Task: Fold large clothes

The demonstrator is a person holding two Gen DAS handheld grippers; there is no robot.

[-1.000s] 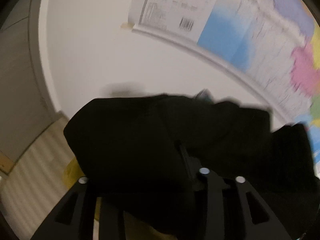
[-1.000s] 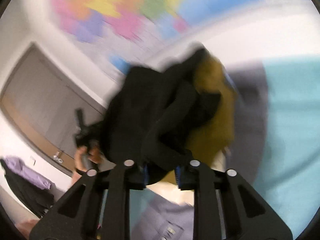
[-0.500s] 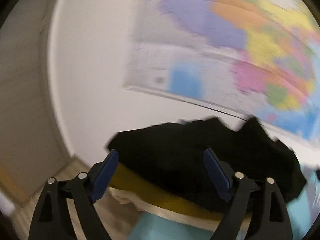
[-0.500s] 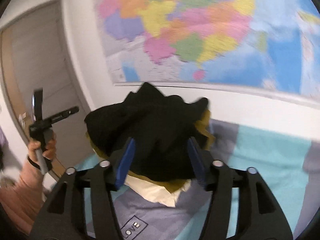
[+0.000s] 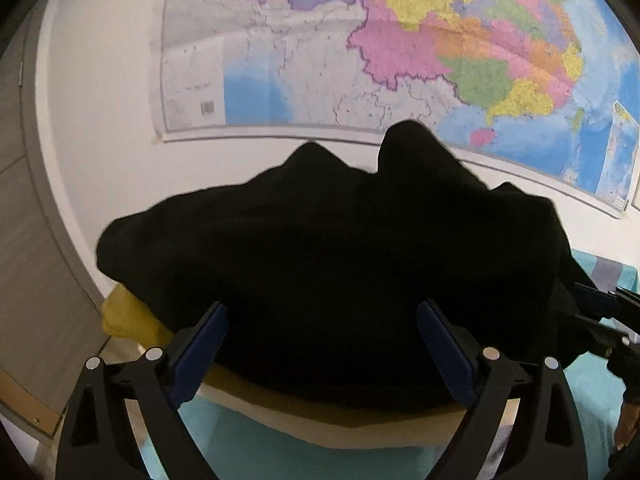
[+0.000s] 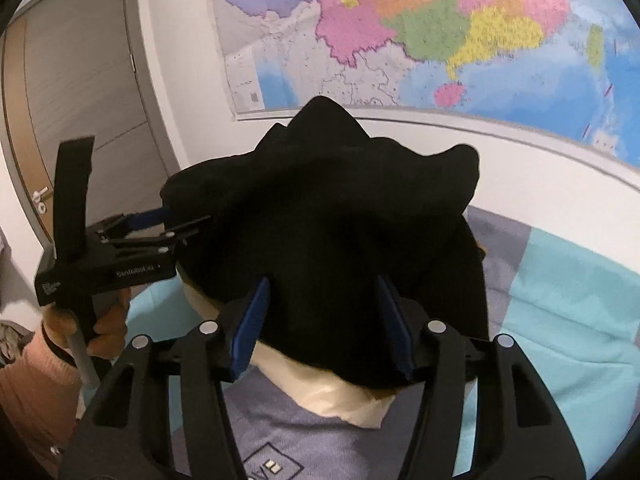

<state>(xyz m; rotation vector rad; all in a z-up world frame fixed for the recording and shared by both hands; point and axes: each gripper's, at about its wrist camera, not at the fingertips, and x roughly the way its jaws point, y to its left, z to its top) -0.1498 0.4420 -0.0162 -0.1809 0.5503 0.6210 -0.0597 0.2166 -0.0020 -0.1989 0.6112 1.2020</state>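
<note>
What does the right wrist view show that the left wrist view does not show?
Only the right wrist view shows the door handle, the person's left hand and the grey bedding with a printed logo. Only the left wrist view shows the map's barcode corner. Both show the black garment on the stack, the yellow garment under it, the wall map, the turquoise sheet.

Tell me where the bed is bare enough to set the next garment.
Free: the teal sheet right of the black garment, below the wall map. The grey patch under the right gripper is narrower. Crowded: the left side, where the left gripper reaches in.
</note>
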